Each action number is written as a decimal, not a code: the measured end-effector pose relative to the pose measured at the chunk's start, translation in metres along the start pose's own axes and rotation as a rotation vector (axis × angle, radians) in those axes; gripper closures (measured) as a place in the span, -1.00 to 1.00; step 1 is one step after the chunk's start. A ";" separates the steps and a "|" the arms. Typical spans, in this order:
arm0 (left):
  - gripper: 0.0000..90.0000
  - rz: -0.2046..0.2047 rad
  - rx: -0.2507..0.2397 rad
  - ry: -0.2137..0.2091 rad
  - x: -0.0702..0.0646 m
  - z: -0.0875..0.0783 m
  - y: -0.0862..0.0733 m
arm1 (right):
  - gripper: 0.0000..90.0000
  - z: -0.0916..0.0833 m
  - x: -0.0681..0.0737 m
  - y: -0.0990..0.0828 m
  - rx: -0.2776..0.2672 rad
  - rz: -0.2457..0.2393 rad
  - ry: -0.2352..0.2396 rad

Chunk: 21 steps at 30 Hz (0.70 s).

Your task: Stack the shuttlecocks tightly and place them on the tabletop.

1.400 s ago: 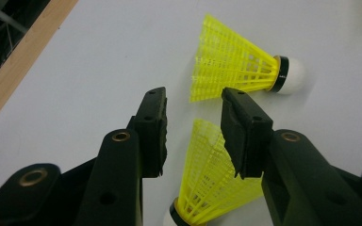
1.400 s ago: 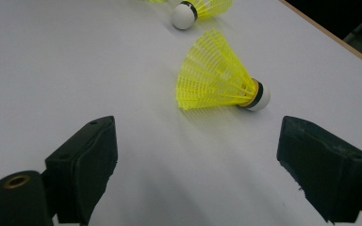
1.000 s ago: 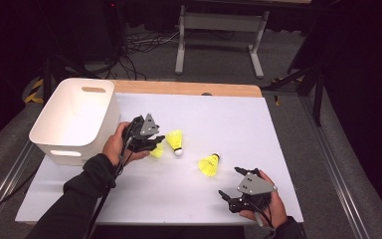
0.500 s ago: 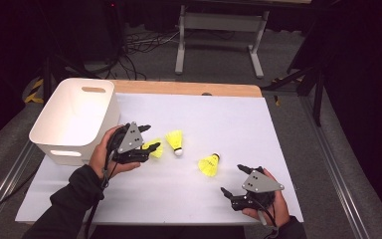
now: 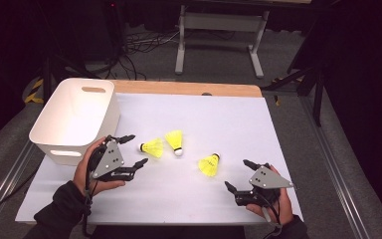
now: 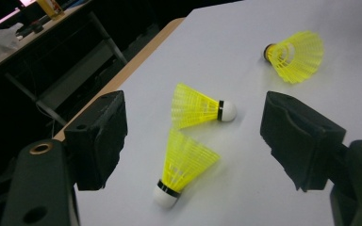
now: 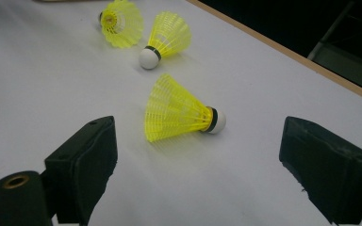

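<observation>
White sheeting covers the table [image 5: 278,149] in a dark workroom, where a person works a two-jaw claw in each hand. The left gripper [image 5: 134,151] sits at the near left, just in front of the white bin [image 5: 74,119]; its jaws have just been opening and now stand spread, nothing between the pads. Just beyond its tips, to the right, lies the nearest shuttlecock [image 5: 152,148], on its side with its white cork toward the claw and its yellow skirt fanning away. A second shuttlecock [image 5: 175,141] lies just right of it, the two skirts close or touching, cork pointing near. A third shuttlecock [image 5: 210,164] rests farther right, apart from the pair and a little up and left of the right gripper [image 5: 238,175], whose jaws are also spread and empty at the near right edge.

Judging from the layout, the step in hand appears to be picking up the nearest shuttlecock for the bin. It would likely go best with the left claw eased forward until the cork end sits squarely between the pads, then closed gently on the firm cork or the skirt's base, since the mesh would crush and a wide sweep could nudge the neighbour.
</observation>
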State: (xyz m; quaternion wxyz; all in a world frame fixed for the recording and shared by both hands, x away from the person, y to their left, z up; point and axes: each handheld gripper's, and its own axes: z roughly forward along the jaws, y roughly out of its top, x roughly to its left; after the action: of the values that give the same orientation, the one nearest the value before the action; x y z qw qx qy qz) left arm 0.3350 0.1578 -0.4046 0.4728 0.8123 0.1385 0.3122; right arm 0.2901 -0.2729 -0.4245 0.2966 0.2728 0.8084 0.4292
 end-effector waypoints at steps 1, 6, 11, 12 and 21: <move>-0.48 0.001 -0.003 0.005 -0.001 -0.002 -0.004 | -0.71 0.000 0.000 0.000 0.000 0.000 0.000; -0.59 -0.017 -0.010 -0.008 -0.007 -0.014 -0.023 | -0.73 0.000 -0.001 0.006 -0.006 0.012 -0.003; -0.67 -0.039 -0.028 0.028 -0.013 -0.028 -0.041 | -0.72 -0.001 -0.002 0.012 -0.012 0.012 -0.001; -0.68 -0.052 -0.035 0.022 -0.014 -0.032 -0.045 | -0.72 -0.001 -0.002 0.014 -0.015 0.016 -0.001; -0.80 -0.156 -0.040 -0.002 -0.016 -0.052 -0.080 | -0.72 0.001 -0.008 0.035 -0.030 0.022 0.047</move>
State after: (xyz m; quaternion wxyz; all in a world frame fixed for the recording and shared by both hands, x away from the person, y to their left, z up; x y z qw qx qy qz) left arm 0.2954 0.2266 -0.4603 0.5119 0.7898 0.1946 0.2762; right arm 0.3025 -0.2614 -0.3929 0.2768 0.2668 0.8055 0.4510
